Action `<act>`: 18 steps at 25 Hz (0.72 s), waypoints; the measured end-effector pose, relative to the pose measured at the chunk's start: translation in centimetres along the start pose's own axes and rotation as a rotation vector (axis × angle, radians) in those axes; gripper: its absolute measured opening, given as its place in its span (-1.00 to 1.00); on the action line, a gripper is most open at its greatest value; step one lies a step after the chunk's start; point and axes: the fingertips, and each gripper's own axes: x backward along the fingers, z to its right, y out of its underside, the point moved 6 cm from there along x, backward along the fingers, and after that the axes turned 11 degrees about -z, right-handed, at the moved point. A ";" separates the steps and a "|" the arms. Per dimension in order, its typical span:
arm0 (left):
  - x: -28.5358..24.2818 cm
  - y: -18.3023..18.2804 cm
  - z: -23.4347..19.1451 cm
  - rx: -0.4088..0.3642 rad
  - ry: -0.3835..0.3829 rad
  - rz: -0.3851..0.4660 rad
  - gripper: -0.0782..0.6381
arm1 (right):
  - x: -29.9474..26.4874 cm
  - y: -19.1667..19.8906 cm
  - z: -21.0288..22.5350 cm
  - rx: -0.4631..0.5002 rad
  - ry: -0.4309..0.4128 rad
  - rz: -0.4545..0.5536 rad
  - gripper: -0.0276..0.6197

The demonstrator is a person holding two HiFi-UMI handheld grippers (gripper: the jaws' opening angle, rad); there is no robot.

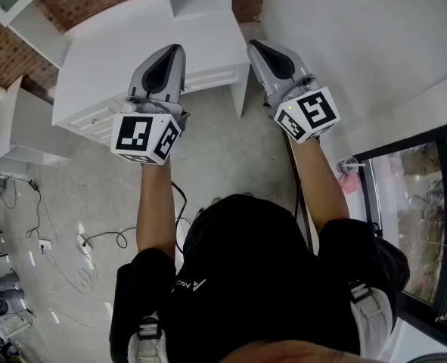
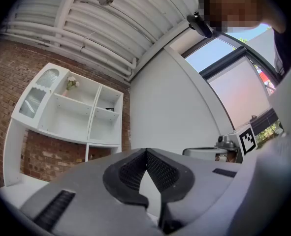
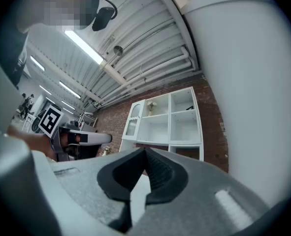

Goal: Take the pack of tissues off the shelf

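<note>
The white shelf unit (image 2: pixel 71 113) hangs on a brick wall, well ahead of both grippers; the right gripper view shows the same shelf unit (image 3: pixel 167 119). A small dark item (image 2: pixel 111 110) lies in its upper right compartment, too small to identify. No pack of tissues is clearly visible. A small bunch of flowers (image 2: pixel 72 82) stands in an upper compartment. My left gripper (image 1: pixel 176 48) is raised in front of me, its jaws shut and empty. My right gripper (image 1: pixel 255 45) is beside it at the same height, tips together with nothing between them.
A white desk (image 1: pixel 132 59) with drawers stands below the grippers, under the shelf. A white wall (image 1: pixel 359 36) runs along the right, with a glass door (image 1: pixel 420 203) nearer me. Cables (image 1: pixel 94 240) lie on the concrete floor at left, near a white cabinet (image 1: pixel 19 127).
</note>
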 end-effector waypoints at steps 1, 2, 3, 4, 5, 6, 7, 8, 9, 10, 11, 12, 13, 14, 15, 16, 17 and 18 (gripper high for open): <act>-0.1 0.0 -0.1 0.000 0.000 0.000 -0.79 | -0.2 0.1 0.0 -0.001 -0.002 -0.001 -0.91; -0.1 0.1 -0.3 0.001 0.001 -0.001 -0.79 | -0.3 0.2 0.0 -0.001 -0.002 -0.002 -0.91; -0.1 0.1 -0.4 0.001 0.002 -0.001 -0.79 | -0.5 0.2 -0.1 0.000 -0.002 -0.002 -0.91; -0.1 0.1 -0.5 0.001 0.003 -0.001 -0.79 | -0.6 0.2 -0.1 0.002 0.000 -0.003 -0.91; -0.1 0.2 -0.6 0.002 0.005 -0.001 -0.79 | -0.7 0.1 -0.2 0.005 0.002 -0.005 -0.91; -0.1 0.2 -0.7 0.002 0.006 0.000 -0.79 | -0.7 0.1 -0.4 0.006 0.004 -0.005 -0.91; 0.0 0.3 -0.8 0.003 0.008 0.000 -0.79 | -0.8 0.1 -0.6 0.006 0.005 -0.006 -0.91; 0.1 0.3 -1.0 0.005 0.009 0.000 -0.79 | -0.9 0.0 -0.8 0.005 0.005 -0.005 -0.91; 0.3 0.4 -1.1 0.007 0.010 0.000 -0.79 | -1.0 0.0 -1.0 0.004 0.006 -0.004 -0.91; 0.4 0.6 -1.3 0.010 0.010 0.000 -0.79 | -1.0 0.1 -1.2 0.002 0.008 -0.003 -0.91; 0.5 0.7 -1.6 0.012 0.011 0.000 -0.79 | -1.2 0.1 -1.4 0.000 0.010 -0.002 -0.91; 0.7 0.8 -1.9 0.015 0.011 0.001 -0.79 | -1.4 0.1 -1.6 -0.001 0.012 -0.002 -0.91; 0.9 0.9 -2.3 0.017 0.013 0.002 -0.79 | -1.6 0.1 -1.9 -0.001 0.014 -0.002 -0.91; 1.2 0.9 -2.7 0.018 0.014 0.004 -0.79 | -1.9 0.1 -2.3 -0.002 0.017 -0.002 -0.91; 1.4 0.9 -3.2 0.018 0.017 0.006 -0.79 | -2.2 0.1 -2.6 -0.002 0.020 -0.003 -0.91; 1.7 0.9 -3.7 0.019 0.020 0.009 -0.79 | -2.5 0.1 -2.9 -0.002 0.023 -0.004 -0.91; 1.9 1.0 -4.2 0.020 0.022 0.013 -0.79 | -2.7 0.2 -3.2 -0.001 0.027 -0.007 -0.91; 2.0 1.0 -4.6 0.021 0.024 0.016 -0.79 | -3.0 0.3 -3.5 0.002 0.030 -0.011 -0.91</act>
